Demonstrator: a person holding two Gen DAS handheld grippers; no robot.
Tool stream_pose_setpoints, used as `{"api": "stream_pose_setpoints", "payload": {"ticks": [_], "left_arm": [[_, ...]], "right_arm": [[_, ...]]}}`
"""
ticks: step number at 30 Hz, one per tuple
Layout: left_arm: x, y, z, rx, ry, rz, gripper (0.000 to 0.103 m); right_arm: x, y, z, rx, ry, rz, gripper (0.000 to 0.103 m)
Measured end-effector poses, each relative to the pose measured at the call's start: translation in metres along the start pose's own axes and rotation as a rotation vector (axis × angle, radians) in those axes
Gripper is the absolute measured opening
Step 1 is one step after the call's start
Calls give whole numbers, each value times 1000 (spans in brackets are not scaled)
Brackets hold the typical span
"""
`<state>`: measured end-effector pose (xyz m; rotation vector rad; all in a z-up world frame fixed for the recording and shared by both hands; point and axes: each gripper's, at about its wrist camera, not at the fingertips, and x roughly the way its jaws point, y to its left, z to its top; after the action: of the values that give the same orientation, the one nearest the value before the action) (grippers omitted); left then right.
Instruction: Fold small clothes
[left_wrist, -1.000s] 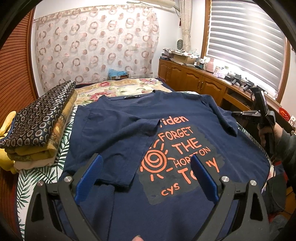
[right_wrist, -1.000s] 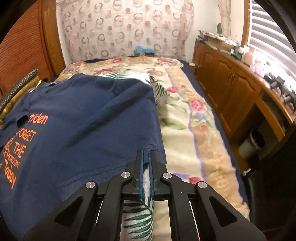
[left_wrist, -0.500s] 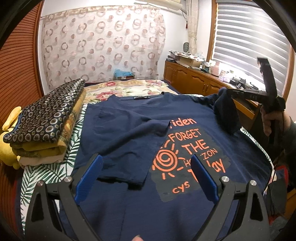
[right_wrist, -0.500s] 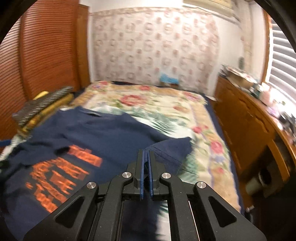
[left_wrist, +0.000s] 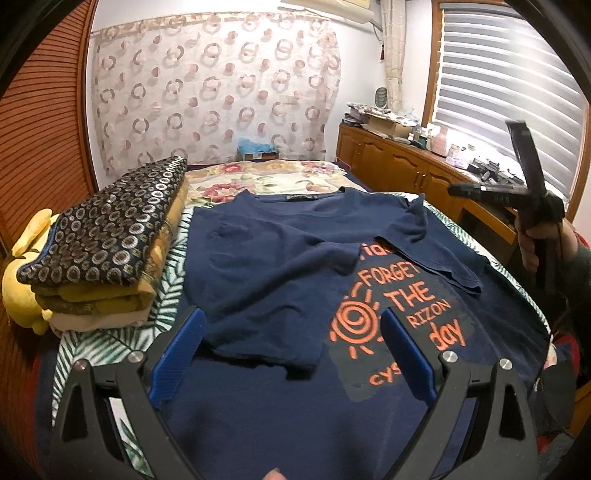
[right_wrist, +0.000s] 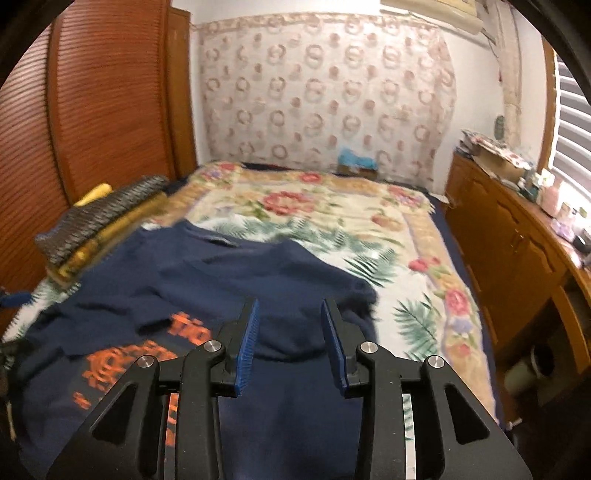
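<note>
A navy T-shirt (left_wrist: 280, 266) with orange print lies flat on the bed, collar at the far end. Both sleeves are folded inward: the left one (left_wrist: 273, 295) covers part of the chest, the right one (left_wrist: 428, 243) lies over the top of the print. My left gripper (left_wrist: 291, 343) is open and empty, hovering above the shirt's lower middle. My right gripper (right_wrist: 290, 341) is open and empty above the shirt (right_wrist: 229, 288); it also shows in the left wrist view (left_wrist: 456, 190), raised at the right of the bed.
A stack of folded fabrics (left_wrist: 107, 240) with a yellow pillow sits left of the shirt. The floral bedspread (right_wrist: 332, 221) stretches beyond the collar. Wooden cabinets (right_wrist: 517, 251) with clutter run along the right, a wooden slatted wall (right_wrist: 92, 129) on the left.
My right gripper lifted the right sleeve, carried it inward over the print, then opened and let it go. My left gripper stayed open and rose slightly.
</note>
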<state>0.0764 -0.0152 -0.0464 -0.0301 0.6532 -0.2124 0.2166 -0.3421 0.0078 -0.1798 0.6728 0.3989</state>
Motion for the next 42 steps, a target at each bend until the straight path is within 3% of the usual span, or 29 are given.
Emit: {"api": "stream_pose_setpoints", "payload": {"ticks": [11,15,22,25,27,32,42], "left_arm": [[45,38,44,33,69,51,96],[66,44,66,44,99,26,96],[118,54,99,48,179,-6,89],[141,56,108,46,220,-3,79],[158,58,115,36,248,5,67],[193,59,122,29,298,54,53],[223,69,114,7,350,130,53]], "right_arm": [[72,-42,-40,24,190,-39,36],[84,-44,-46,14,225,-33,36],[83,-50,-52,28,210,17,37],[84,-52,-50,31,210,23,38],[83,-50,-50,24,211,18,38],[84,-48,-49,24,211,18,39],[85,-48,-49,24,211,19,40]]}}
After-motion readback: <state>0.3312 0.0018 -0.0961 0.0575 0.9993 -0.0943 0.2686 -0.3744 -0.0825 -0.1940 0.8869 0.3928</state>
